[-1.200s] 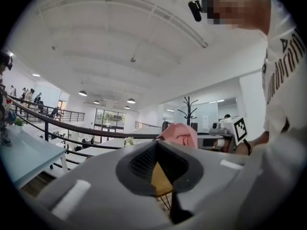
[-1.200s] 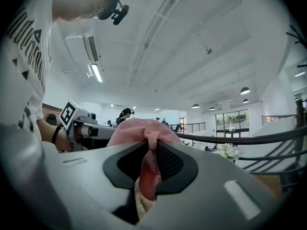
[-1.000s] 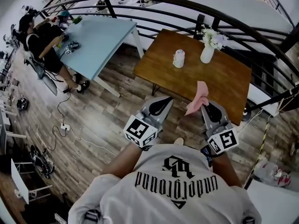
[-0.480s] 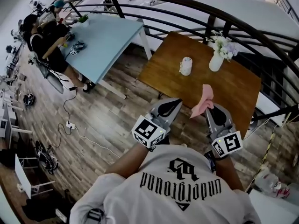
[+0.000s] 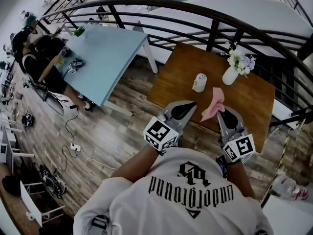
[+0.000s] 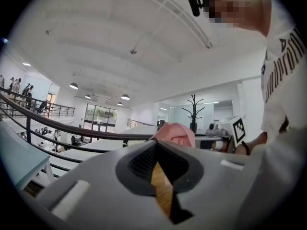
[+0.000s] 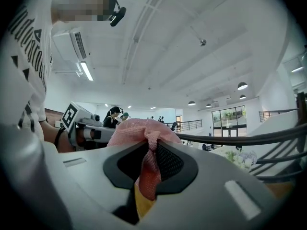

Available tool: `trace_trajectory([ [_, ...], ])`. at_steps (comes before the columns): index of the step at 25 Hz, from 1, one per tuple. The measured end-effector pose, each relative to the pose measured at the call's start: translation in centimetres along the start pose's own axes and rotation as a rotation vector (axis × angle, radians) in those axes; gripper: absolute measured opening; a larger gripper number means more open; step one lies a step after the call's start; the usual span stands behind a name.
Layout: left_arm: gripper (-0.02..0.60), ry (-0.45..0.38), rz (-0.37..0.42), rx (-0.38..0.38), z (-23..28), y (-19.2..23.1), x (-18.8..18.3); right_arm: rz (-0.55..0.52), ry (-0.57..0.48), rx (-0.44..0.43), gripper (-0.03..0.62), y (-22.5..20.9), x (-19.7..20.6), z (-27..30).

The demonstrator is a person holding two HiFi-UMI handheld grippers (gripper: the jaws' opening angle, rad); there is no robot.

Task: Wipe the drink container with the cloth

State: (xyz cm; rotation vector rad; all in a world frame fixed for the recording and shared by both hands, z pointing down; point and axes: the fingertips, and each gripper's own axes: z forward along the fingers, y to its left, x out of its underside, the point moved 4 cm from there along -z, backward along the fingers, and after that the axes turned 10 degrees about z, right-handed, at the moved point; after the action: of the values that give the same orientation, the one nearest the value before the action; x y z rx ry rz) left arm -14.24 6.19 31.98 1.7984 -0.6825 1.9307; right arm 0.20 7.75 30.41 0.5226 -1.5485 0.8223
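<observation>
A white drink container (image 5: 199,82) stands on the brown wooden table (image 5: 182,67), left of the table's middle. My right gripper (image 5: 223,112) is shut on a pink cloth (image 5: 213,105) that sticks up from its jaws over the table's near part; in the right gripper view the pink cloth (image 7: 144,147) is pinched between the pads. My left gripper (image 5: 188,105) is shut with nothing in it, held near the table's front edge, short of the container. In the left gripper view the cloth (image 6: 175,134) peeks over the closed jaws.
A white vase with flowers (image 5: 232,72) stands on the table right of the container. A curved black railing (image 5: 146,9) runs behind. A light blue table (image 5: 105,50) is at the left, with a seated person (image 5: 34,58) beside it. Cables lie on the wood floor (image 5: 73,143).
Both grippers have come forward toward the wooden table, and the cloth now reaches over its near part. The jaws stay as they were.
</observation>
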Motion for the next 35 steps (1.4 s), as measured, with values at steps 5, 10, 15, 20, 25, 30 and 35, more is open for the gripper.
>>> trace_trajectory([
  [5, 0.049, 0.001, 0.019, 0.054, -0.4, 3.7, 0.3, 0.003, -0.005, 0.044, 0.046, 0.5, 0.1, 3.8],
  [10, 0.049, 0.003, 0.013, 0.08, -0.3, 6.0, 1.2, 0.01, 0.007, 0.081, 0.046, 0.6, 0.6, 5.8],
  [15, 0.049, 0.03, -0.014, 0.104, 0.6, 6.8, 2.5, 0.025, 0.027, 0.107, 0.046, -0.1, 1.3, 6.2],
  [20, 0.049, 0.034, 0.009, 0.11, 3.4, 8.2, 3.7, 0.04, 0.039, 0.111, 0.046, -3.1, 2.6, 7.7],
  [25, 0.051, 0.039, 0.033, 0.103, 6.5, 9.6, 4.0, 0.047, 0.061, 0.109, 0.046, -6.6, 2.5, 8.8],
  [30, 0.051, 0.051, 0.047, 0.097, 9.8, 11.1, 4.6, 0.066, 0.106, 0.106, 0.046, -10.2, 3.1, 10.0],
  [35, 0.054, 0.088, 0.047, 0.099, 13.5, 11.9, 6.8, 0.09, 0.15, 0.097, 0.046, -13.8, 4.4, 10.6],
])
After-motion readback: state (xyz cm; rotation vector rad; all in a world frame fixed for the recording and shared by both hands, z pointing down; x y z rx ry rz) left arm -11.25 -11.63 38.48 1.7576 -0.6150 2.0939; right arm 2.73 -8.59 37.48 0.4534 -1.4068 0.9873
